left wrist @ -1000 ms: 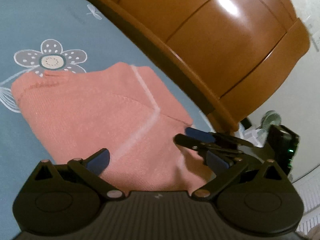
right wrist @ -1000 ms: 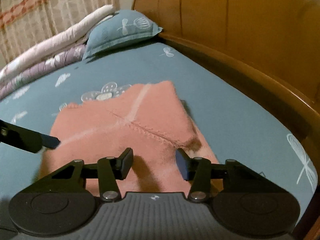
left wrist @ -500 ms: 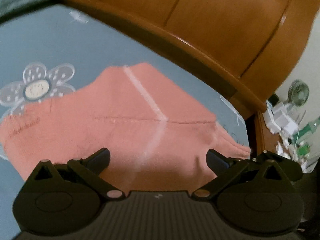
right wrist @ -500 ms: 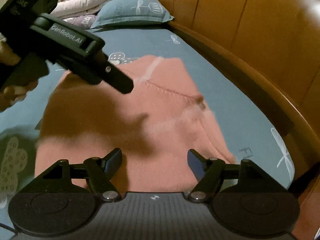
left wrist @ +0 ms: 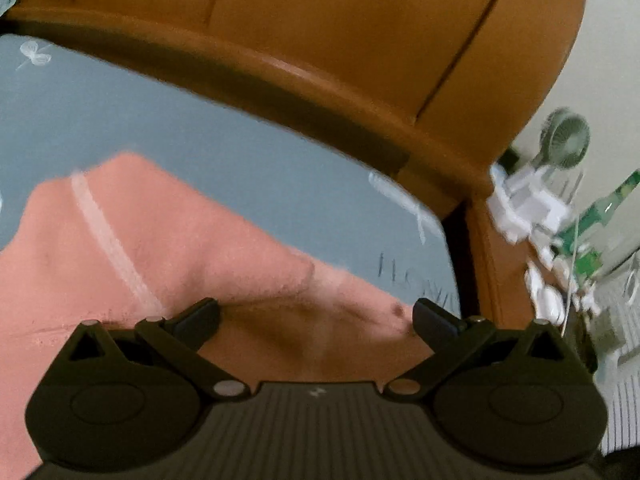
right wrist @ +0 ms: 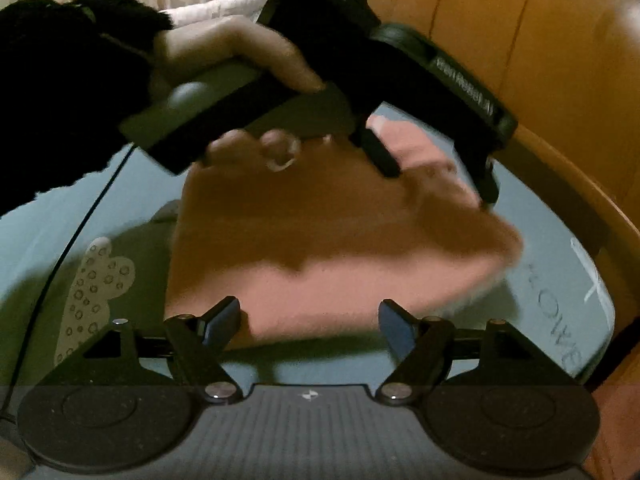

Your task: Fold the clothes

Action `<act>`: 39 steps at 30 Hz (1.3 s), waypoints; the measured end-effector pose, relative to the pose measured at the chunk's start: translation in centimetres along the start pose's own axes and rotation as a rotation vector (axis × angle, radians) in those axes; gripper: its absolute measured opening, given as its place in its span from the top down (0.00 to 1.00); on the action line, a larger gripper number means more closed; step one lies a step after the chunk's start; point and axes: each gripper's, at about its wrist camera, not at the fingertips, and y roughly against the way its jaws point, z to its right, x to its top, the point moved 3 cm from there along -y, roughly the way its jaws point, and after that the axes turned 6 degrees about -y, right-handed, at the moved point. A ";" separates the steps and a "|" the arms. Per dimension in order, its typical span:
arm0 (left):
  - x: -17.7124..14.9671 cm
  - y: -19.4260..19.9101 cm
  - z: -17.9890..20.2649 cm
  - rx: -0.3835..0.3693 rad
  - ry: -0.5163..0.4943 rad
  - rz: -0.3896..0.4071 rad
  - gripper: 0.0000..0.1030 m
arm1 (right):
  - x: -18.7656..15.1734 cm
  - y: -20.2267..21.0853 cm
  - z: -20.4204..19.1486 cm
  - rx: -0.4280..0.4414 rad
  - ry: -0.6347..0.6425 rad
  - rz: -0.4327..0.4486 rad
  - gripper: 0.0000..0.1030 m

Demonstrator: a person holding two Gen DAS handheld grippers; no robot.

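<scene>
Both hand-held grippers, left [left wrist: 316, 314] and right [right wrist: 310, 320], gape wide over a folded pink sweater [right wrist: 320, 240] on the bed [left wrist: 160, 120]

A glossy orange-brown wooden headboard [left wrist: 320, 32] is curving around the bed, whose blue-grey sheet [left wrist: 168, 128] is showing pale prints. A small fan [left wrist: 564, 138] is standing against a pale wall [left wrist: 600, 52].
</scene>
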 end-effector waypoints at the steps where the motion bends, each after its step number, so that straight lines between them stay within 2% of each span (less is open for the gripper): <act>1: 0.3 0.3 0.1 0.005 0.001 0.003 0.01 | -0.2 0.2 -0.2 -0.008 -0.007 0.001 0.21; 5: 0.2 2.2 0.0 0.048 -0.032 0.004 0.01 | -0.4 0.9 -1.6 -0.028 -0.002 0.027 0.21; 8: 0.0 3.6 -0.2 0.081 -0.059 0.004 0.01 | -0.5 1.2 -2.7 -0.004 0.017 0.043 0.21; 11: -0.9 2.9 -2.3 0.132 -0.072 -0.007 0.01 | -0.5 0.8 -3.3 0.003 0.027 0.038 0.21; 14: -0.4 2.5 -2.5 0.137 -0.072 0.001 0.01 | -0.3 1.0 -2.9 -0.009 0.010 0.054 0.21; 18: 0.4 2.8 -2.4 0.218 -0.104 -0.005 0.01 | 0.1 1.4 -0.7 -0.080 -0.079 0.103 0.22; 20: 0.0 2.4 -3.4 0.272 -0.099 -0.034 0.01 | 0.5 1.6 1.1 -0.158 -0.146 0.131 0.23; 21: -0.1 2.3 -3.9 0.280 -0.088 -0.035 0.01 | 0.6 1.7 2.2 -0.200 -0.184 0.141 0.28; 23: -0.3 2.3 -4.7 0.277 -0.064 -0.024 0.01 | 0.7 1.5 4.3 -0.255 -0.263 0.145 0.38; 24: -0.2 2.4 -4.8 0.272 -0.054 -0.019 0.01 | 0.8 1.3 5.2 -0.262 -0.299 0.145 0.49; 25: -0.2 2.3 -4.7 0.269 -0.052 -0.018 0.01 | 0.8 1.1 5.9 -0.252 -0.329 0.145 0.55; 29: -0.2 2.9 -4.4 0.273 -0.064 -0.011 0.01 | 0.9 0.3 8.8 -0.211 -0.451 0.146 0.57; 31: -0.3 4.1 -3.9 0.262 -0.059 0.007 0.01 | 1.2 -0.3 9.6 -0.154 -0.498 0.150 0.73; 35: -1.1 6.2 -2.5 0.176 -0.089 0.040 0.01 | 1.6 -0.3 10.8 -0.099 -0.538 0.170 0.74; 39: -2.3 5.1 -2.6 0.118 -0.101 0.010 0.01 | 1.4 0.0 11.2 -0.065 -0.535 0.174 0.72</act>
